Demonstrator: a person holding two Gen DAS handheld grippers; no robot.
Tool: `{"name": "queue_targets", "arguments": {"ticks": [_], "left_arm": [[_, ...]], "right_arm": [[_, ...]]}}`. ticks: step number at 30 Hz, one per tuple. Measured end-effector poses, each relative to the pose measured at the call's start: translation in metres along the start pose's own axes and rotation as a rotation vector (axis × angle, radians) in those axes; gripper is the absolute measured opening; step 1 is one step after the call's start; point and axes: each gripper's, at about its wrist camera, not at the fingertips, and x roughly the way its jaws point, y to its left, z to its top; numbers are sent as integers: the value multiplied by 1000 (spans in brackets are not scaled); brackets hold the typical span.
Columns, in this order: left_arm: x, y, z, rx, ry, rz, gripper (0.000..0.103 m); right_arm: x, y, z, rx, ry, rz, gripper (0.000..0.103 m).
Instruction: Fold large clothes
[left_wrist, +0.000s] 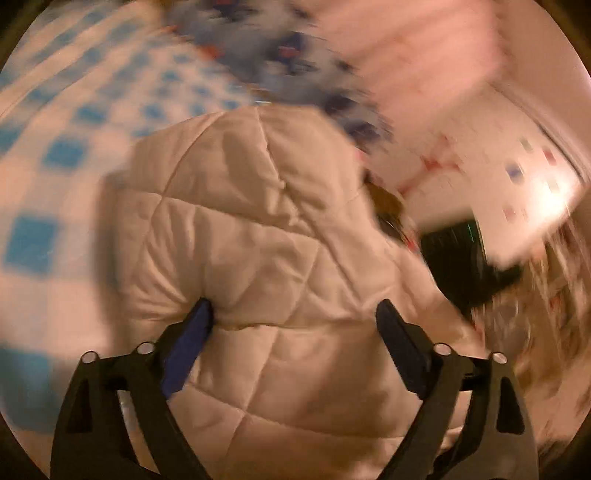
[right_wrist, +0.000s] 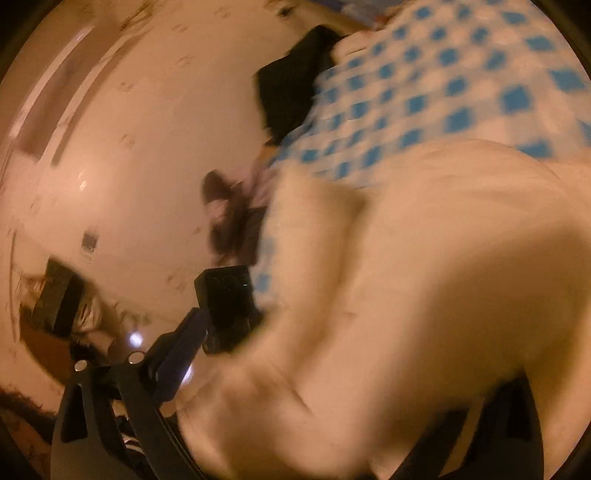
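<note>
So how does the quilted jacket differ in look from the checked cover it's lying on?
The quilted jacket is plain cream, puffy and stitched in diamond panels; the checked cover is flat, white with blue squares. The jacket is bunched with deep creases, while the cover is spread out beneath it. Both are soft fabric, and both show in each wrist view.

A blue-and-white checked bedcover (left_wrist: 55, 155) is spreading across the bed, with a blue patterned cloth (left_wrist: 291, 55) lying at its far side. Pale walls (right_wrist: 147, 129) scattered with small stickers are closing the room in, and a bright patch of light (left_wrist: 554, 192) is glaring on one of them. Warm, dim light is tinting everything orange-pink, and blur is smearing the finer detail.
</note>
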Motion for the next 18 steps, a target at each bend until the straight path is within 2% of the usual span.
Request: {"name": "queue_targets", "arguments": {"ticks": [1, 3, 5, 6, 8, 9, 10, 11, 13, 14, 16, 17, 18], "left_arm": [[11, -23, 1, 64, 24, -15, 86], [31, -57, 3, 168, 45, 28, 90], [46, -72, 4, 195, 76, 23, 90], [54, -75, 5, 202, 91, 31, 90], [73, -83, 1, 223, 129, 87, 90], [78, -88, -3, 249, 140, 114, 90], [83, -96, -10, 295, 149, 156, 90], [90, -103, -13, 326, 154, 179, 92], [95, -107, -17, 364, 161, 207, 94], [95, -108, -19, 361, 164, 207, 94], [101, -111, -12, 355, 169, 205, 94], [103, -111, -8, 354, 169, 206, 94], [104, -112, -8, 356, 168, 209, 94]], "right_arm": [[-4, 9, 2, -38, 0, 26, 98], [-23, 14, 5, -70, -39, 78, 98], [-46, -1, 3, -41, -78, 91, 98], [-59, -22, -2, 8, -83, 32, 98], [-85, -68, -15, 169, -94, -192, 98], [-110, -88, -26, 248, -153, -305, 98], [-136, -91, -36, 258, -242, -335, 98], [-152, -87, -42, 244, -301, -316, 98], [-176, -56, -47, 118, -383, -220, 98], [-171, -35, -43, 36, -357, -180, 98], [-146, -19, -34, -8, -253, -163, 98], [-120, -18, -24, -11, -162, -198, 98], [-102, -23, -17, 3, -106, -223, 98]]}}
